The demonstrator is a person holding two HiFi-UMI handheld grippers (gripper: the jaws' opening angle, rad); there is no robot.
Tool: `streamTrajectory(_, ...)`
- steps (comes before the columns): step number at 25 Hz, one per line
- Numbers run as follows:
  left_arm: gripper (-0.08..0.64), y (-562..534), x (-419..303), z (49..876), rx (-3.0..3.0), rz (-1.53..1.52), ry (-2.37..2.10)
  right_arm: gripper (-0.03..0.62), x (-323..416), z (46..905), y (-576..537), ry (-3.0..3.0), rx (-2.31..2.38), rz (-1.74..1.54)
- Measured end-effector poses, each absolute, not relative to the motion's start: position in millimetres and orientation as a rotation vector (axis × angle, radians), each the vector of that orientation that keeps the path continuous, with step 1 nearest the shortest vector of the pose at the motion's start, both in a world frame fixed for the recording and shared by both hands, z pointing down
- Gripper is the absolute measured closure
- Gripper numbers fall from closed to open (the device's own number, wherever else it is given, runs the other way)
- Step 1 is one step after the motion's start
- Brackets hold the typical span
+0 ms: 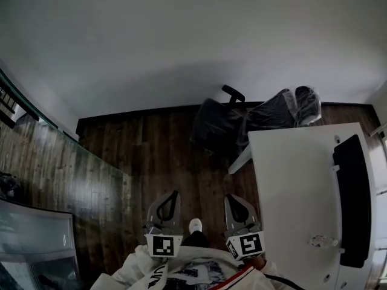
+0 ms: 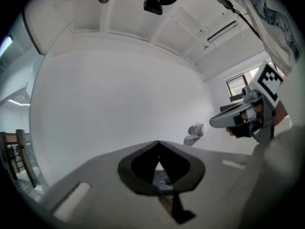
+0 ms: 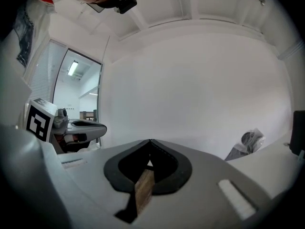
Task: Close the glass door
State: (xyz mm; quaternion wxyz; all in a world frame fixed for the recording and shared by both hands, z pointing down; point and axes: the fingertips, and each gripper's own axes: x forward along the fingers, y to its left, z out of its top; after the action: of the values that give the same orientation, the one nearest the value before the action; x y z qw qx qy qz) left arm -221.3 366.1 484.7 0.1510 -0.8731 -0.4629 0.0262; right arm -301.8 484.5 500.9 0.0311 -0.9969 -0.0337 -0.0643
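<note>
The glass door (image 1: 66,180) stands at the left of the head view, its top edge running diagonally over the dark wood floor. Both grippers are held side by side low in the middle, pointing toward the white wall and well right of the glass. My left gripper (image 1: 175,193) is shut, its tips meeting with nothing between them (image 2: 158,142). My right gripper (image 1: 229,196) is likewise shut and holds nothing (image 3: 150,140). In the right gripper view a glazed opening (image 3: 78,92) shows at the left, behind the left gripper (image 3: 83,128).
A black office chair (image 1: 221,125) with a plastic-covered backrest (image 1: 284,107) stands ahead on the right. A white desk (image 1: 296,192) with a long black object (image 1: 354,198) runs along the right. A grey cabinet (image 1: 36,234) sits at the lower left. A white shoe (image 1: 195,225) shows between the grippers.
</note>
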Motion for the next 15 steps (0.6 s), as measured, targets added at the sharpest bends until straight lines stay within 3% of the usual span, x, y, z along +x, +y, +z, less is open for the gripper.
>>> streamTrajectory(15, 0.558, 383, -79, 489, -2.610, 0.072, -1.183, 0.588, -145, 497, 524, 0.025, -3.073, -0.150)
